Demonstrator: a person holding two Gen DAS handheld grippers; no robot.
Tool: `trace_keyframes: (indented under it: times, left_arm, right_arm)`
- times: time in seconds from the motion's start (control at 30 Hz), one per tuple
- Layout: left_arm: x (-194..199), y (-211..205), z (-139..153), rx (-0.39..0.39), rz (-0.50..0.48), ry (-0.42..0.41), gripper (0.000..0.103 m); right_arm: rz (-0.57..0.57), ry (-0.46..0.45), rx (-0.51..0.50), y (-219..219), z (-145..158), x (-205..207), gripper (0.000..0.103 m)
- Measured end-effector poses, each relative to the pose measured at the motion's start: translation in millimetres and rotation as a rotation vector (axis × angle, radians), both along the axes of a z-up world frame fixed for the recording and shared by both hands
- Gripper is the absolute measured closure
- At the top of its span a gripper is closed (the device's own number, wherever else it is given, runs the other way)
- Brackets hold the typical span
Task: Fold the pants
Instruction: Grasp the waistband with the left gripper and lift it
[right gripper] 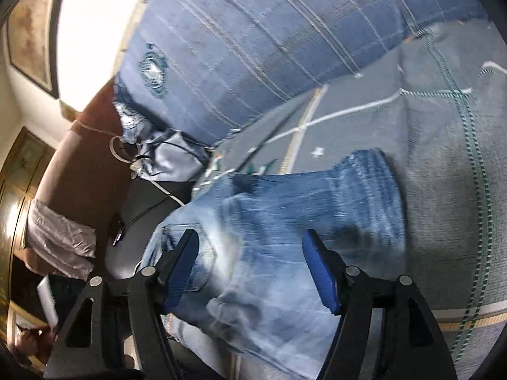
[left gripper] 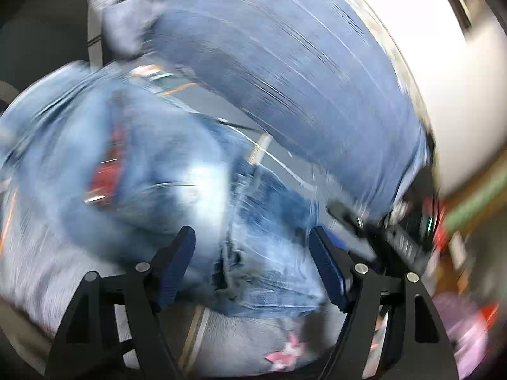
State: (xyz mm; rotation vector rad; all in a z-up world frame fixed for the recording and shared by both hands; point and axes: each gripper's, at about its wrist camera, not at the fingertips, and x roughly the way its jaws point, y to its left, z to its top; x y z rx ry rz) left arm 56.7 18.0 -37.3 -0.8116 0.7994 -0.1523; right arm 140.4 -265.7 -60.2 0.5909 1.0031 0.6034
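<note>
The light blue, faded jeans lie bunched on the grey bedspread; the left wrist view is badly blurred. My left gripper hangs open just over them, a seam and crumpled denim showing between its blue pads, which do not press the cloth. In the right wrist view the jeans stretch across the bedspread, a cuffed leg end toward the upper right and a back pocket by the left finger. My right gripper stands open above the denim, holding nothing.
A big blue plaid pillow lies beyond the jeans, also seen as a blue pillow in the left view. Silvery cloth, a thin black cable and a brown headboard sit at left. A pink butterfly patch marks the bedspread.
</note>
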Motion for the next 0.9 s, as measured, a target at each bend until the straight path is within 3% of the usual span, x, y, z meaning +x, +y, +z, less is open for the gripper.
trace_keyframes:
  times: [0.1,0.27,0.53,0.6,0.73,0.9]
  left_arm:
    - [-25.7,40.8,-6.5,-0.099,0.125,0.005,0.025]
    - [-48.8,89.3,-36.8,-0.228,0.3,0.096,0.024]
    - [-47.6,114.1,-71.4,-0.421,0.372,0.189,0.025]
    - [-46.1,118.7,-79.6,-0.444,0.407,0.226,0.026]
    - [-36.8,125.9,-85.6,-0.456,0.451,0.25,0.041]
    - [-19.6,126.5,-91.2,-0.457,0.463,0.302,0.041]
  right_arm:
    - [0.047,-0.038,0.011,14.7,7.6,-9.0,0.031]
    - [0.171,-0.086,0.022,51.2,18.4,-28.1,0.024]
    - [0.33,-0.1,-0.043,106.6,13.5,-50.1,0.024]
    - [0.335,-0.092,-0.044,110.4,10.4,-50.3,0.024]
    - [0.336,-0.075,-0.038,111.1,6.2,-48.0,0.024]
    - [0.327,-0.074,-0.027,107.5,6.9,-47.3,0.024]
